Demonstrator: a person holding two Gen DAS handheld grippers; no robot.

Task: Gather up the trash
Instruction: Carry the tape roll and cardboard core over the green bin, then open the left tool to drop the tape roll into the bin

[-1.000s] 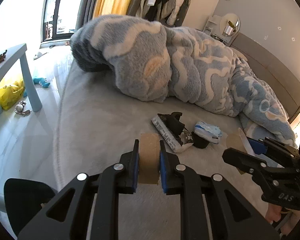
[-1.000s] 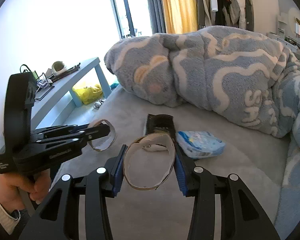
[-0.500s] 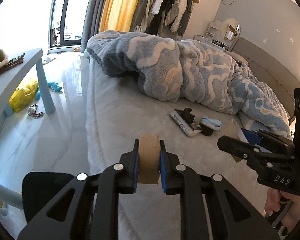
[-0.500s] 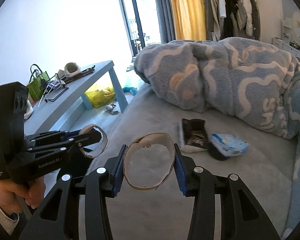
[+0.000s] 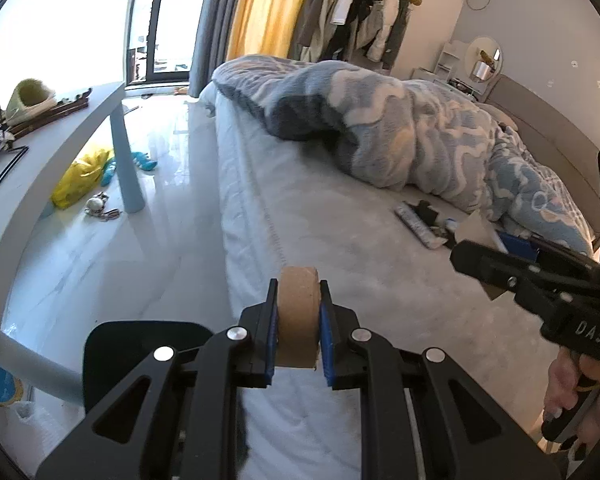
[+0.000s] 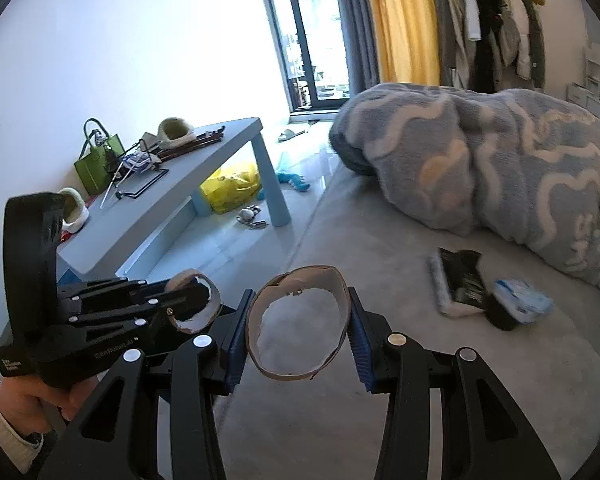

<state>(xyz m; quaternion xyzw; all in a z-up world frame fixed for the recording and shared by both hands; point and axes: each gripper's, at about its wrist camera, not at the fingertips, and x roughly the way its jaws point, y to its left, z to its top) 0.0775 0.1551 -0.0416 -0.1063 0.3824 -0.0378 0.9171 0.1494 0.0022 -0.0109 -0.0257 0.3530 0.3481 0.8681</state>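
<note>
My left gripper (image 5: 299,292) is shut on a small brown cardboard roll (image 5: 298,312), held over the edge of the grey bed (image 5: 340,208). In the right wrist view that left gripper (image 6: 188,304) shows at lower left with its roll (image 6: 214,300), a hand beneath it. My right gripper (image 6: 298,300) is shut on a wider, torn cardboard ring (image 6: 312,280), squeezed slightly oval. The right gripper (image 5: 500,268) also enters the left wrist view from the right. Farther up the bed lie a black-and-white packet (image 6: 458,280), a blue-white tissue pack (image 6: 520,306) and a small black item (image 6: 500,318).
A rumpled blue patterned blanket (image 6: 500,160) covers the bed's far part. A light-blue table (image 6: 204,168) with bags and clutter stands left, a yellow bag (image 6: 232,184) and small toys under it on the glossy floor. A black rounded object (image 5: 140,352) sits below my left gripper.
Both grippers have drawn back from the packets toward the bed's edge, each still holding its cardboard piece. The packets look smaller and the floor and table have come into view.
</note>
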